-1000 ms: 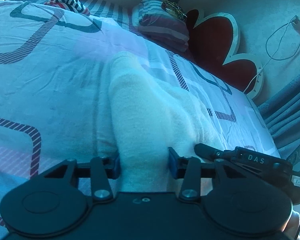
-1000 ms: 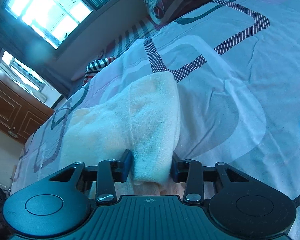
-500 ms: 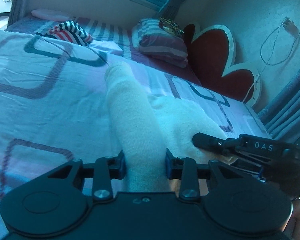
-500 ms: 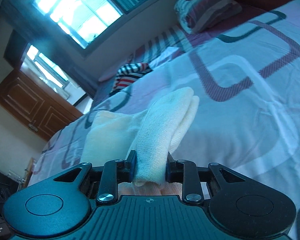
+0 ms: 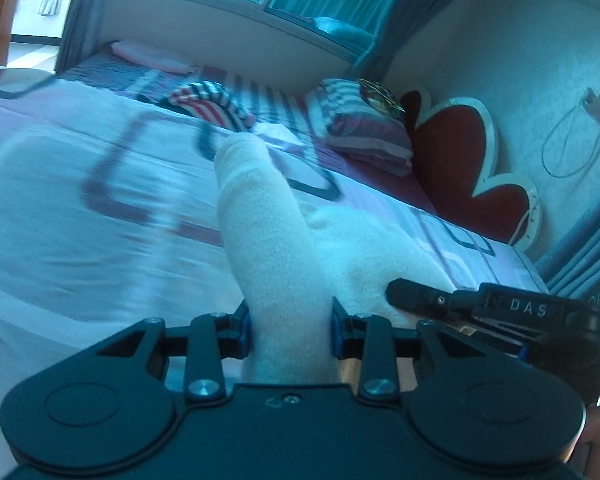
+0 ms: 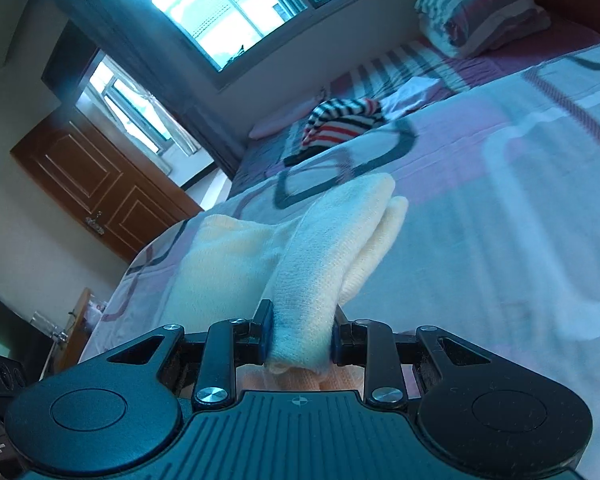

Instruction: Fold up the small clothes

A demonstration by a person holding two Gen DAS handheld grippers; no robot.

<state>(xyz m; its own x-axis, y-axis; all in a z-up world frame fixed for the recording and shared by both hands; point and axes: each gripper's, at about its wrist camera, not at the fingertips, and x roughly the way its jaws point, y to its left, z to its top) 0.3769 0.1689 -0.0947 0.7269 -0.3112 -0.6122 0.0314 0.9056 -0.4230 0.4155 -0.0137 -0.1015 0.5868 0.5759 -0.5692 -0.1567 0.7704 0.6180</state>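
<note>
Left wrist view: the left gripper pinches a bunched edge of the cream garment, lifted above the patterned bedspread; the right gripper pinches another edge beside it, a striped garment lying farther off.

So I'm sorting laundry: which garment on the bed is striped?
The striped garment lying far off near the pillow; the cream garment is plain.

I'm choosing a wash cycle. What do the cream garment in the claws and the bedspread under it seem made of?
Cream garment: seemingly soft knit, cotton or wool; fuzzy, ribbed texture. Bedspread: apparently thin, smooth woven printed cloth; fine wrinkles, matte.
</note>
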